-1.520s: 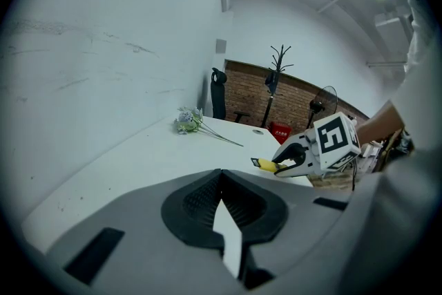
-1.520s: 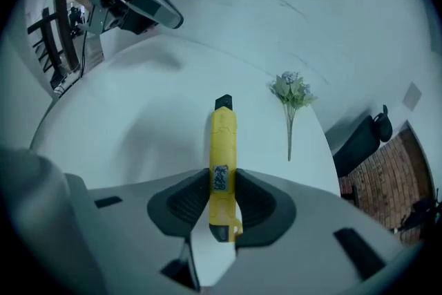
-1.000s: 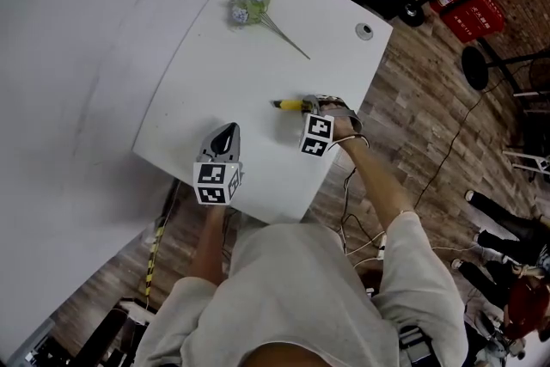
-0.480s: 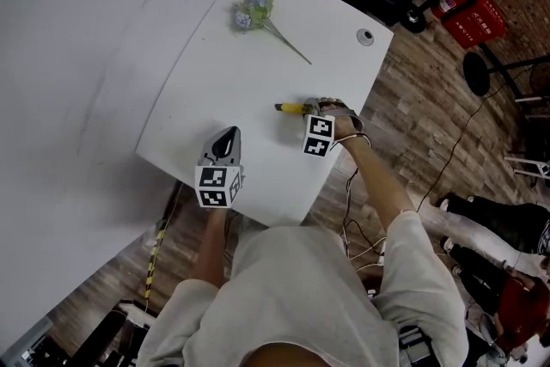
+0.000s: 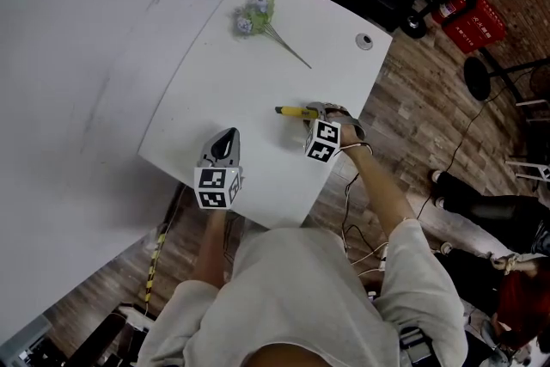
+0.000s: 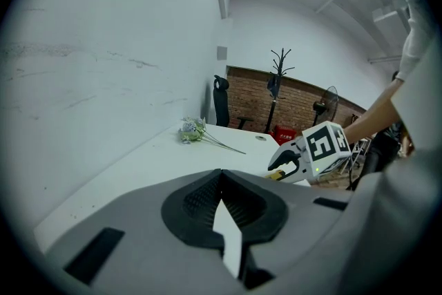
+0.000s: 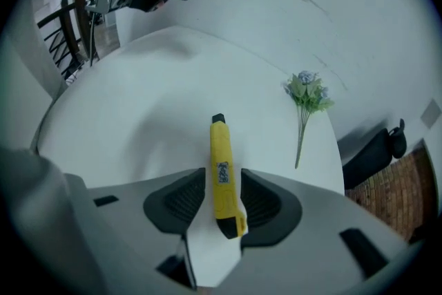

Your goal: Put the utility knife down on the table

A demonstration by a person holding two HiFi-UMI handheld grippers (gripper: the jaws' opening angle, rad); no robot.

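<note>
1. Opening jaws on right gripper [image 7: 221, 198], now wide; knife [image 7: 221, 162] sits between them, pads just off its sides.
2. Knife lies flat on table [image 5: 223, 99], centre-right of the head view, same spot as a second ago. Release looks done, task nearly over.
3. Left gripper [image 6: 222, 207] is closed and empty, lower left, idle.
4. Hard to tell: knife's back end is tucked under the jaws, so full table contact is unclear. Blade tip too small to read.
</note>
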